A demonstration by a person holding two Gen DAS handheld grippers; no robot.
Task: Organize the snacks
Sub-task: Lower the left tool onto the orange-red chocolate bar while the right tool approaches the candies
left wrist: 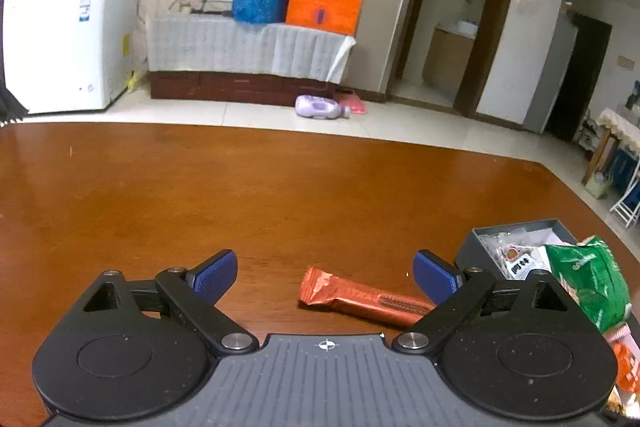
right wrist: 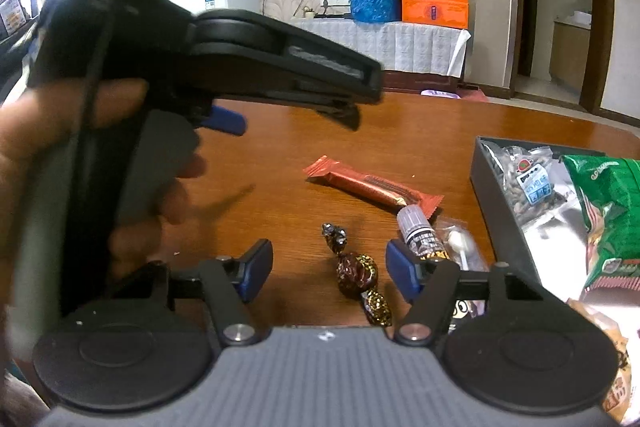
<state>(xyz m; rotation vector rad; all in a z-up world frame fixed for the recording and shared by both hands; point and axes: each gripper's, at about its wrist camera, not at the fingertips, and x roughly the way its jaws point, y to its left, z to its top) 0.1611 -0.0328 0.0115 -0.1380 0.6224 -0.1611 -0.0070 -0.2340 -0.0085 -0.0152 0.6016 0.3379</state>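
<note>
Brown polished wood makes up the table (left wrist: 280, 187), with a living room behind it, and loose snacks lie at its right end beside a grey box (right wrist: 494, 183) that already holds packets. Farthest left is the left gripper (left wrist: 324, 277), its blue pads spread wide with nothing touched; the orange snack bar (left wrist: 360, 297) lies flat on the wood just ahead of it, between the pads but nearer the right-hand one, which hides the bar's far end. In the right wrist view the same tool appears side-on at upper left, gripped by a hand (right wrist: 60, 131), hanging above and to the left of the bar. Next comes the right gripper (right wrist: 328, 273), pads apart at a middling width, with a dark foil-wrapped candy (right wrist: 358, 273) lying lengthwise in the gap, clear of both pads. Just beyond its right pad stand a small bottle (right wrist: 420, 231) and a clear-wrapped sweet (right wrist: 456, 243), then the box, with a green bag (right wrist: 604, 203) heaped over its near end. Collecting loose items into the box looks to be the step in hand (both tools seem lined up on a target). Next, each must sink to the wood, the left shifting rightward to centre the bar, and close without nudging neighbours.
</note>
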